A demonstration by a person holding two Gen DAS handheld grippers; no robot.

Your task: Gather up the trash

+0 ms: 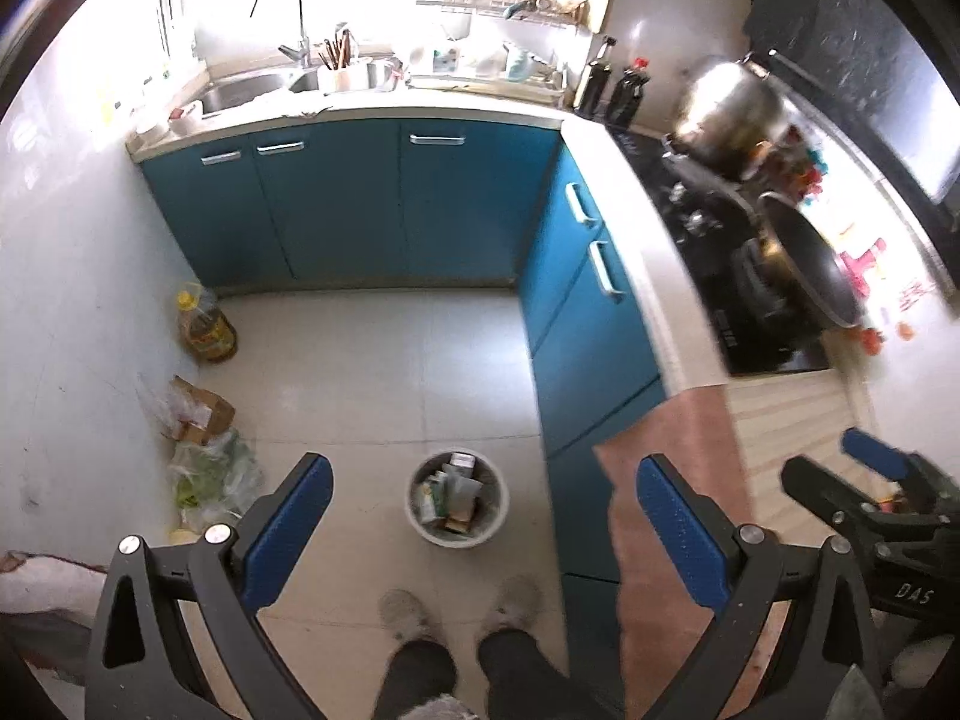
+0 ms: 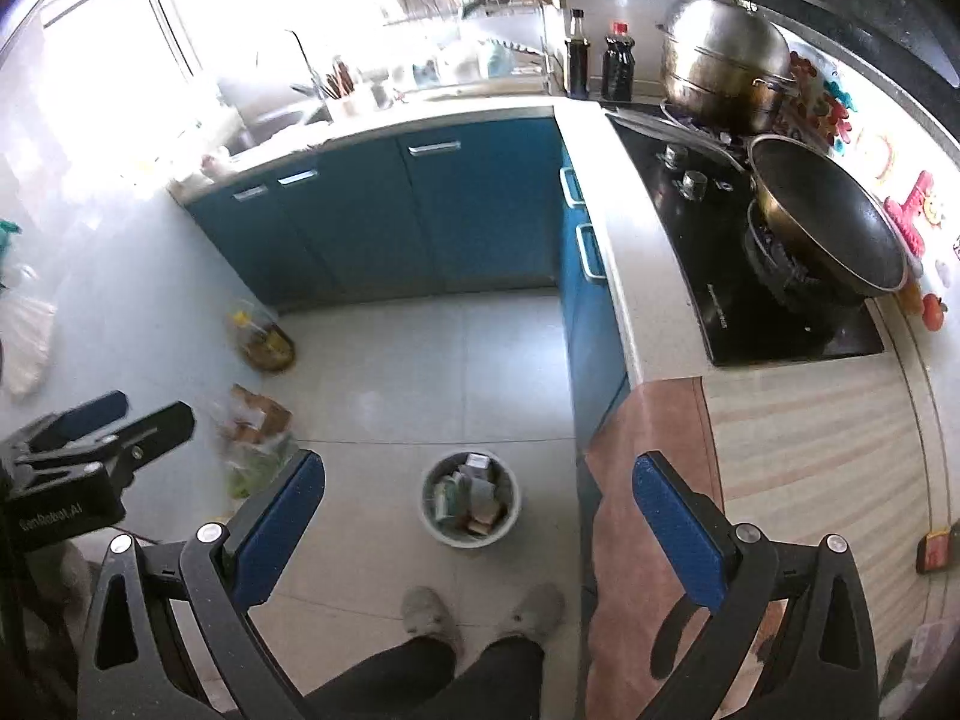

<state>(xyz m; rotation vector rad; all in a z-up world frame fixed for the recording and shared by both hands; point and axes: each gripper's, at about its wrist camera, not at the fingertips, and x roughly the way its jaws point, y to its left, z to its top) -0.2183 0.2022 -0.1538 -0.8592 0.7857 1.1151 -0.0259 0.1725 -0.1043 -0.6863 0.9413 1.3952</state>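
Trash fills a small round white wastebasket on the pale tiled floor, just ahead of the person's two grey slippers and beside the blue cabinet run. It holds a jumble of cartons and wrappers too tangled to count. More likely rubbish sits against the left wall: one brown cardboard box and, touching it, a heap of clear plastic bags with green contents; how many bags I cannot tell. One yellow-capped oil jug stands farther along that wall.

The left gripper and right gripper both hover high above the floor, blue-padded fingers spread wide, grasping nothing. Each shows at the edge of the other's view.

As I judge it, collection is part done: the basket is already full, while the box and bags are still loose, and nothing is in hand yet.

On the stove sit one steel steamer pot and one black wok, with two dark bottles nearby.
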